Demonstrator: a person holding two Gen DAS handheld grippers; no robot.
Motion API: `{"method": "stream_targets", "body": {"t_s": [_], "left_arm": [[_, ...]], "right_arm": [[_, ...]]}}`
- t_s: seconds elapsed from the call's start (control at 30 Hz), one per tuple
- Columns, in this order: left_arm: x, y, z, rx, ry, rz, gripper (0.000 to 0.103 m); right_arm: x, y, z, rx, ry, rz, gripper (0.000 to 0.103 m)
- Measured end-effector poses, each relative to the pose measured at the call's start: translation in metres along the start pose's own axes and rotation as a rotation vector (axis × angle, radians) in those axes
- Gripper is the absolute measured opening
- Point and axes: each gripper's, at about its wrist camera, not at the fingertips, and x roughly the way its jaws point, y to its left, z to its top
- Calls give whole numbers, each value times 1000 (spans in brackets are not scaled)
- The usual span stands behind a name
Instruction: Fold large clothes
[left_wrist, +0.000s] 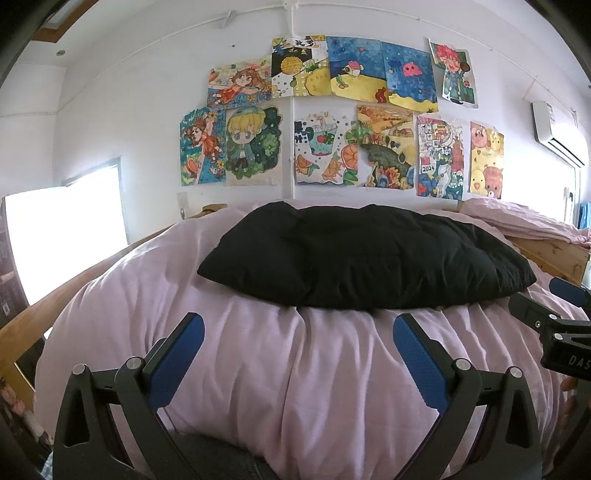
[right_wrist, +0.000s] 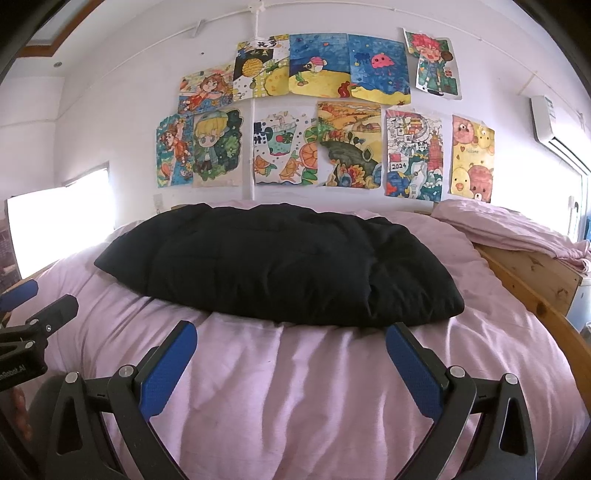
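A black padded garment (left_wrist: 365, 254) lies folded into a flat bundle on the pink quilt (left_wrist: 295, 369) of a bed; it also shows in the right wrist view (right_wrist: 280, 266). My left gripper (left_wrist: 298, 326) is open and empty, held above the quilt just short of the garment's near edge. My right gripper (right_wrist: 291, 334) is open and empty too, in front of the garment's near edge, apart from it. The right gripper shows at the right edge of the left wrist view (left_wrist: 554, 310), and the left gripper at the left edge of the right wrist view (right_wrist: 33, 306).
The quilt (right_wrist: 314, 387) covers the bed. A wooden bed rail (right_wrist: 532, 284) runs along the right, another (left_wrist: 55, 306) along the left. A crumpled pink sheet (right_wrist: 517, 229) lies at the far right. Drawings (left_wrist: 332, 110) hang on the wall behind. A bright window (left_wrist: 62, 236) is at the left.
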Motion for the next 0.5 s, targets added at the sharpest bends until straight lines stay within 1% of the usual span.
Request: {"method": "stream_targets", "body": {"t_s": [0.5], "left_arm": [[0, 1, 0, 1, -2, 0, 101]], "right_arm": [[1, 4, -1, 2, 6, 5, 103]]}}
